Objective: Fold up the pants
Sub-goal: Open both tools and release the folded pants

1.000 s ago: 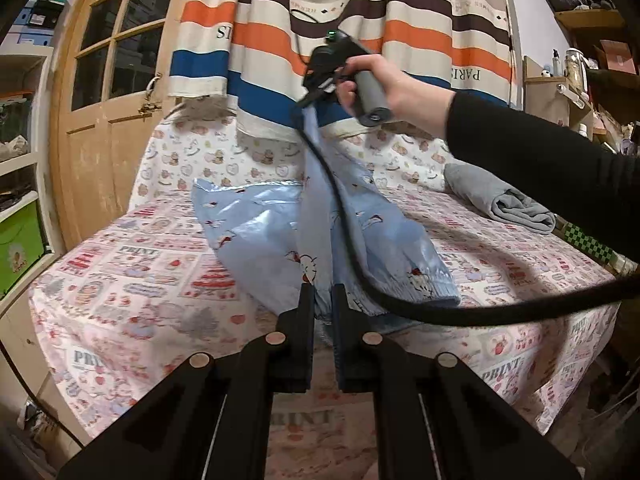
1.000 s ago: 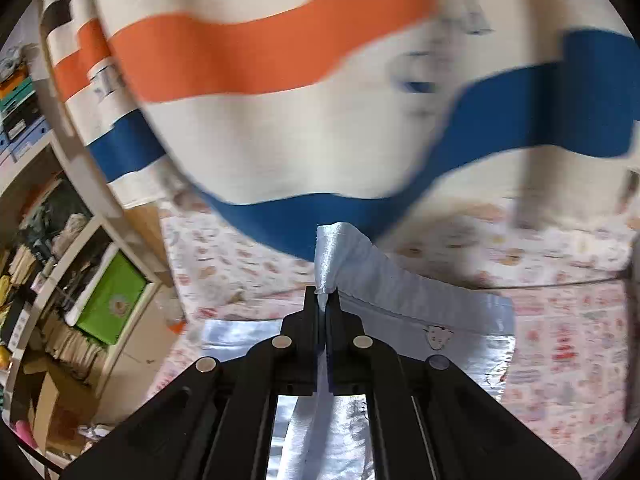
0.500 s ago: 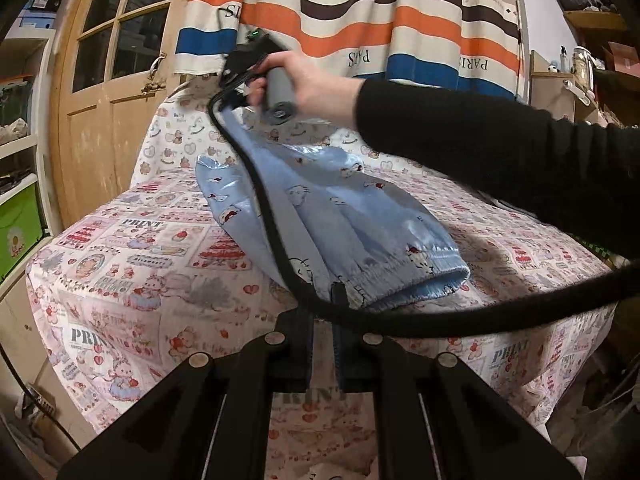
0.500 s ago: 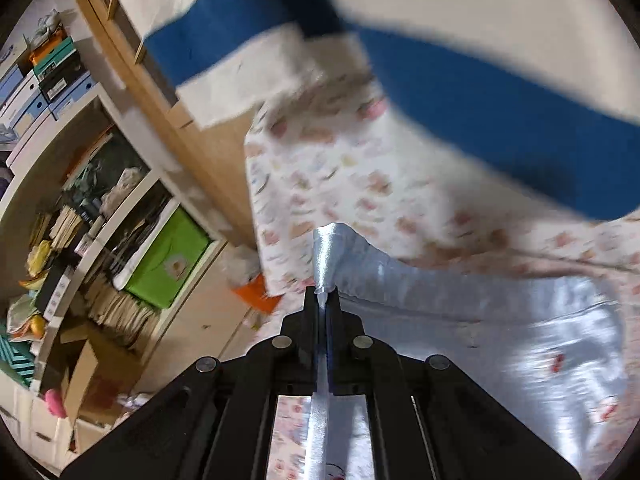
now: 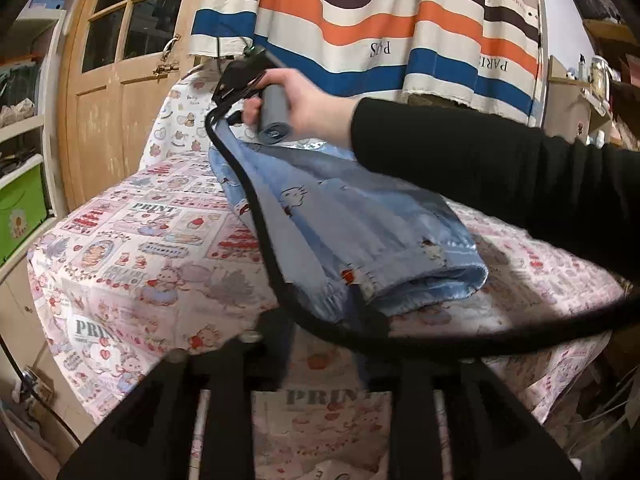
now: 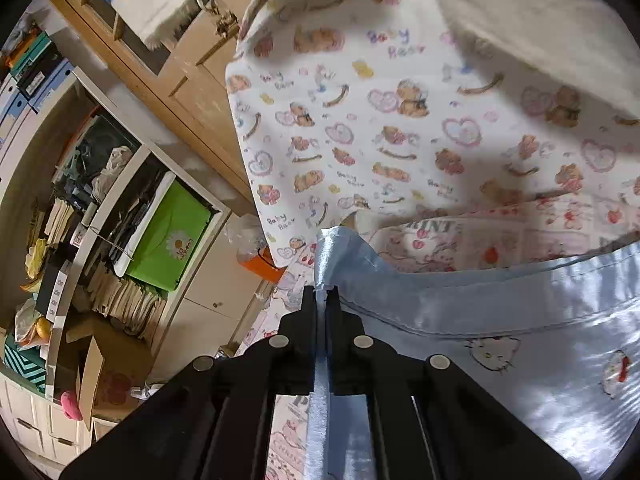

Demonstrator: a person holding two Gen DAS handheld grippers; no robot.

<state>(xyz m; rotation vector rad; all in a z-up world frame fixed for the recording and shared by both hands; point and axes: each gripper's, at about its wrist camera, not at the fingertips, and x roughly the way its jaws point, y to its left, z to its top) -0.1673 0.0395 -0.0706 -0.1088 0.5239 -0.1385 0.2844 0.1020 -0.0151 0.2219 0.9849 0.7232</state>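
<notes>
Cluttered room: wooden glazed door [image 5: 120,92] at the left, a wavy orange, blue, brown and cream striped curtain [image 5: 380,28] behind, and a table draped in a pink-and-white cartoon-print cloth [image 5: 140,248] with "PRINT" lettering.

Left wrist view. Light blue satin pants with small cat-face prints [image 5: 344,216] lie folded lengthwise on the cloth, running from the far left edge toward the near right, elastic cuff end nearest the camera. Left gripper [image 5: 324,320], black, blurred, sits at the near cuff. Jaws opening; cuff fabric lies between the fingers, a visible gap beside it, pads not seen pressing. A thick black cable [image 5: 264,232] loops across the pants and off to the right. At the far end, a hand in a black sleeve [image 5: 308,104] grips the grey handle of the right gripper [image 5: 232,80], which meets the pants' far corner.

Right wrist view. Right gripper [image 6: 322,300] points down at the table's far edge. Jaws opening, standing narrowly apart; a folded edge of the blue pants [image 6: 460,320] runs up between the fingers and pokes out past the tips. Whether the pads are pressing it cannot be told. The rest of the garment spreads right, on the printed cloth [image 6: 420,240]. A bear-and-heart print sheet [image 6: 380,120] hangs behind. White shelving with a green box [image 6: 168,240] at left.
</notes>
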